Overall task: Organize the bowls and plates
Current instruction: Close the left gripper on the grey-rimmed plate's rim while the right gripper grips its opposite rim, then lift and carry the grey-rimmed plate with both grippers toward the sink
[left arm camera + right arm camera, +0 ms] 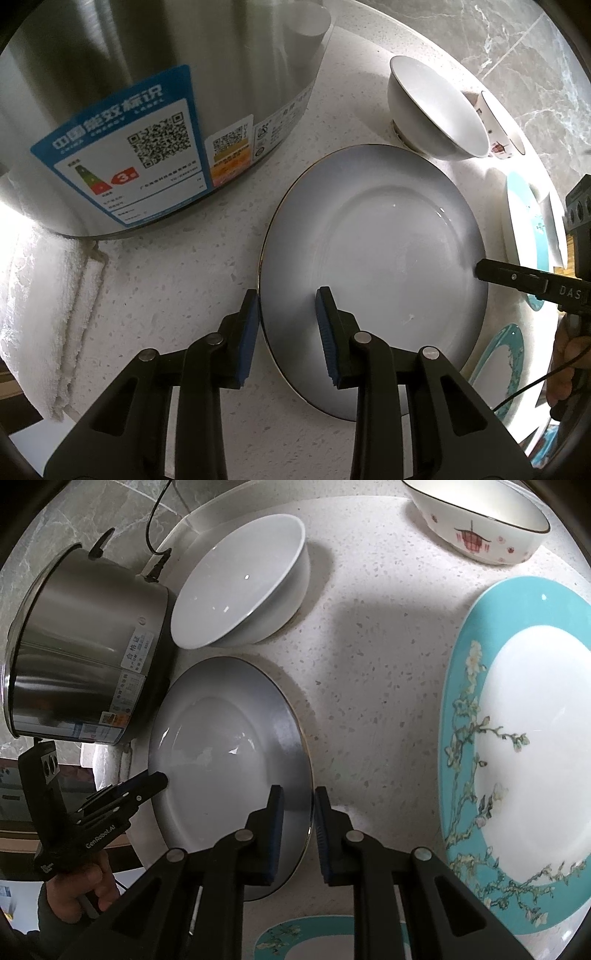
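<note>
Plate: grey plate (373,273) flat on counter (207,280), beside steel cooker (147,110).
Left gripper (286,332): narrow gap straddling near rim, grip unclear.
Right gripper (298,827): narrowly straddling opposite rim, grip unclear.
Technique: squeeze both evenly, lift level.

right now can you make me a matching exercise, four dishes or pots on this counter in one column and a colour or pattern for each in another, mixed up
Things:
1. dinner plate straddled by both pairs of fingers
2. large plate
3. small bowl
4. cooker pot

Descriptions:
A. brushed steel with stickers
B. teal rim with blossom branches
C. grey-white with a thin gold edge
D. white with red lantern print

Pairs: 1-C, 2-B, 3-D, 4-A
</note>
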### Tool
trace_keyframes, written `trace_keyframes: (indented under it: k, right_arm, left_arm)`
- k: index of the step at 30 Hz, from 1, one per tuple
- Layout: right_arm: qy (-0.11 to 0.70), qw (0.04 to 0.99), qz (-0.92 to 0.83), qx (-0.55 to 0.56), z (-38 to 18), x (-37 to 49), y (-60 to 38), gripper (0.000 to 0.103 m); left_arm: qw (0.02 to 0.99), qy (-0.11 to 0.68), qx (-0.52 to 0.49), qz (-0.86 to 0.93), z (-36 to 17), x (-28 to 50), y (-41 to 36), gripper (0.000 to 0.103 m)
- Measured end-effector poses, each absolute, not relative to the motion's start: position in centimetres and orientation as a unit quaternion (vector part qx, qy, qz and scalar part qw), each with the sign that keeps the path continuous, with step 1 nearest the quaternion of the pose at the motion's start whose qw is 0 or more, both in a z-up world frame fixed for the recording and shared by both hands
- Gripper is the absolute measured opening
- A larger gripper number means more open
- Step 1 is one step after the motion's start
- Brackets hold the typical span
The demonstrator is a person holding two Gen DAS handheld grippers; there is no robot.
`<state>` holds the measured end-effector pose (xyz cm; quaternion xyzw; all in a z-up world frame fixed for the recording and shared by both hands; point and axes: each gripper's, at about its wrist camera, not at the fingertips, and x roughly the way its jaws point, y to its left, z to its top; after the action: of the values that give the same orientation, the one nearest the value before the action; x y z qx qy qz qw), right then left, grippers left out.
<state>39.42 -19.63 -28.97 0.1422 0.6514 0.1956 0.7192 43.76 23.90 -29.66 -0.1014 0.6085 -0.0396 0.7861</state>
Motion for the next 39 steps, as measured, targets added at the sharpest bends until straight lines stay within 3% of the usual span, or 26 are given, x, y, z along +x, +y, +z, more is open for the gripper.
trace_keyframes:
  k: [19,39]
  right_arm:
    - [0.645,0.725,0.187,0.152,-27.8,38.7,-20.3,0.017]
    - [0.620,0.747,0.159,0.178,-22.9,34.3,-24.1,0.017]
  left_arm:
    - [0.784,0.610,-0.099,-0.062,-28.9,44.0,23.8,0.028]
    - [0.789,0.600,-0.071,-0.112,-23.4,41.7,19.7,0.028]
